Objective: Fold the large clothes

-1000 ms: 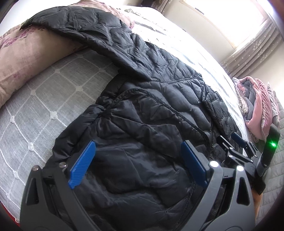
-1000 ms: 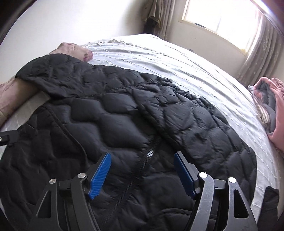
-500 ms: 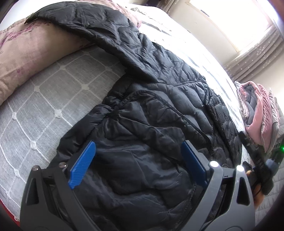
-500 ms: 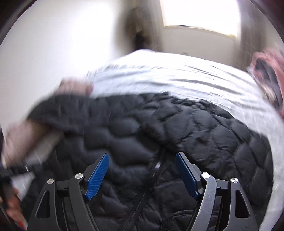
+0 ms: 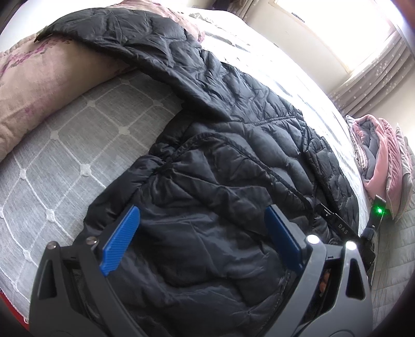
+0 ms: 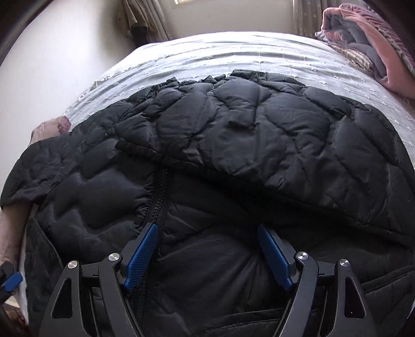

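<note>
A large black quilted puffer jacket (image 5: 233, 160) lies spread on the bed, one sleeve (image 5: 135, 41) reaching up over a pillow. In the right wrist view the jacket (image 6: 259, 134) fills the frame, its zipper (image 6: 158, 197) running toward me. My left gripper (image 5: 202, 233) is open, its blue pads just above the jacket's near crumpled part. My right gripper (image 6: 207, 248) is open, low over the jacket beside the zipper. Neither holds cloth. The right gripper's body (image 5: 373, 223), with a green light, shows at the right of the left wrist view.
A pinkish floral pillow (image 5: 44, 85) lies at the bed's left end on a grey quilted cover (image 5: 64, 160). A folded pink and grey blanket pile (image 5: 381, 155) sits at the far right, also in the right wrist view (image 6: 368, 44). Curtains (image 6: 145, 20) and a window are beyond.
The right gripper has swung round and dropped low over the jacket near the zipper. The left gripper has shifted slightly and stays open.
</note>
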Demonstrator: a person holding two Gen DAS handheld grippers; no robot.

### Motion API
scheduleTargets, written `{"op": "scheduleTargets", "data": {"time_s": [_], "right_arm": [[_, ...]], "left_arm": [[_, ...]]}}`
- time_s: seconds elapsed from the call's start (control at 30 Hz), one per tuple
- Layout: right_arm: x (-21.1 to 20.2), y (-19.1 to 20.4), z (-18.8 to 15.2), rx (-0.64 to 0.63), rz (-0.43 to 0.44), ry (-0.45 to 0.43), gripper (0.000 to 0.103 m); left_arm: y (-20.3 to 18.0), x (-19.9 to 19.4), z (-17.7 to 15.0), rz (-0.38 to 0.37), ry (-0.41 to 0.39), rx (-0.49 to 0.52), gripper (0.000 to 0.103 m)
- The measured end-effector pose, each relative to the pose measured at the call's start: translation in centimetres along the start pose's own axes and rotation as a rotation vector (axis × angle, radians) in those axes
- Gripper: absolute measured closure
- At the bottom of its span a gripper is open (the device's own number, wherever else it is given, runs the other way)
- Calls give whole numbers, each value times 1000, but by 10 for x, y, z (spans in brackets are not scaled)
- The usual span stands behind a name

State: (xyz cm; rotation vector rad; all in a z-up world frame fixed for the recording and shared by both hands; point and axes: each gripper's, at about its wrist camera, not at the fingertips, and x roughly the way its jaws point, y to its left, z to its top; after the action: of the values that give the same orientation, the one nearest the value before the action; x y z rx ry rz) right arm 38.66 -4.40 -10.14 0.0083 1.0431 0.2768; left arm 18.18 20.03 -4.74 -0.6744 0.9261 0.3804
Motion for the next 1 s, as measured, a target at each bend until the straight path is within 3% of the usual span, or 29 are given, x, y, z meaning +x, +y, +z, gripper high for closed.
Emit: {"op": "scheduleTargets", "data": {"time_s": [0.2,0.33,0.43,0.6,0.73,0.87,1.0], "right_arm": [[-46,3,-10,1,23,-57,23],[-90,-14,-48,70,82,-64,23],[-119,-32,-76,142,76,-42,23],[-161,-58,-106,236,134,-103,23],[-166,-69,-118,253,126,-159,22],[-156,-82,-122,291,142,-140,22],[-162,-90,-128,270,116,-175,22]], "left_arm": [[7,-2,5,-5,0,-14,6],[19,-11,17,20,-44,-49,6],[32,-20,32,67,-104,-78,6],[55,-27,51,103,-151,-133,6],[79,-39,64,123,-200,-205,6],[95,-45,73,140,-225,-237,6],[108,-56,87,160,-257,-253,6]]}}
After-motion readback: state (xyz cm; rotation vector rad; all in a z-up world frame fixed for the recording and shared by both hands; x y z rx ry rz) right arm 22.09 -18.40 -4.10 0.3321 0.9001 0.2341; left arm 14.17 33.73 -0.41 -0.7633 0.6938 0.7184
